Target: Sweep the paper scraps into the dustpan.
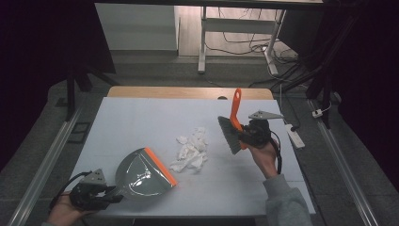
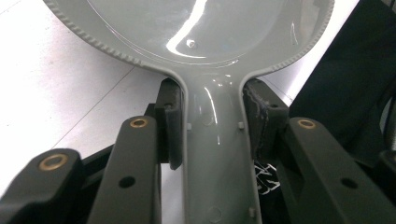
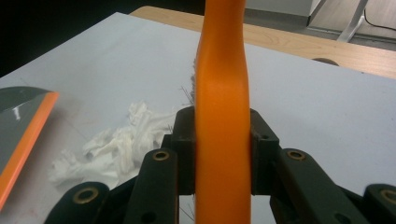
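Sweeping set — crumpled tissue scraps (image 1: 192, 149), featherlight and soft, heaped mid-table just beyond the orange lip of a rigid grey dustpan (image 1: 141, 173) clamped at its neck by the left gripper (image 1: 113, 197); the stiff-handled brush (image 1: 231, 128) is pinched mid-handle by the right gripper (image 1: 245, 136) — likely skittish.

Grey dustpan (image 1: 141, 173) flat, orange lip beside crumpled white tissue (image 1: 192, 149); orange-handled brush (image 1: 233, 126) upright, raised.

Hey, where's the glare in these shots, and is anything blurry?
Left gripper view: bright streaks of glare on the glossy grey dustpan. Right gripper view: the near orange brush handle looks soft. High view: dark surroundings, lit table.
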The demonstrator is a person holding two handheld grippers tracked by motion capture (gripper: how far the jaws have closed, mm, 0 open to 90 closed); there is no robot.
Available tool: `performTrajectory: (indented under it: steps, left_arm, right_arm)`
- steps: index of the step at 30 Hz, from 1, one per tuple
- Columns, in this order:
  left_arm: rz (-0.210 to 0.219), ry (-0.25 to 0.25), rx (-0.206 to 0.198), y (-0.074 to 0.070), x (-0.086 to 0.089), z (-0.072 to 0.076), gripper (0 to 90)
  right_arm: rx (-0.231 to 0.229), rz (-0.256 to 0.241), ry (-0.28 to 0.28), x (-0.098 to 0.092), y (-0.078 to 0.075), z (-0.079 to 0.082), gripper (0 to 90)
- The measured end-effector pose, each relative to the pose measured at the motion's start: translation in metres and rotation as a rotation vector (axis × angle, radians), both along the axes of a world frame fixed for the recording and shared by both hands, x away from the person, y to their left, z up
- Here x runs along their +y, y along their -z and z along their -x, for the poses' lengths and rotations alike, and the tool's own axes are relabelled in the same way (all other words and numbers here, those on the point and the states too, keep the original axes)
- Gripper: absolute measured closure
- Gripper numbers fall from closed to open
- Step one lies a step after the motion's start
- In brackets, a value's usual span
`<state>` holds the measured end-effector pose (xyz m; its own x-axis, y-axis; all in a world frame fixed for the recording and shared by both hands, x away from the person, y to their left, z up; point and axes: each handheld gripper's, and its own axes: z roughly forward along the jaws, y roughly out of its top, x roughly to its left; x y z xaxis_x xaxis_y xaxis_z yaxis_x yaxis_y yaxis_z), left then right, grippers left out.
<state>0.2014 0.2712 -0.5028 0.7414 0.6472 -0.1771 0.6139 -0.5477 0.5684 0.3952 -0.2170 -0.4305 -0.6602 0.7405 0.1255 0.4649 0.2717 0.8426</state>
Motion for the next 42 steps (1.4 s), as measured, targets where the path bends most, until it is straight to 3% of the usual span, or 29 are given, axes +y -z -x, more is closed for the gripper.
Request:
performTrajectory:
  steps: [11, 23, 42]
  left_arm:
    - [0.005, 0.004, -0.001, 0.001, -0.002, 0.0, 62.0]
    - [0.018, -0.005, -0.003, 0.001, -0.002, 0.0, 62.0]
    - [0.031, 0.026, 0.039, 0.008, -0.006, -0.004, 62.0]
  right_arm:
    - [0.03, 0.039, 0.024, 0.02, 0.003, -0.031, 69.9]
    - [0.046, 0.059, 0.038, 0.03, 0.006, -0.047, 69.9]
    - [0.089, 0.179, 0.006, 0.07, 0.024, -0.073, 69.9]
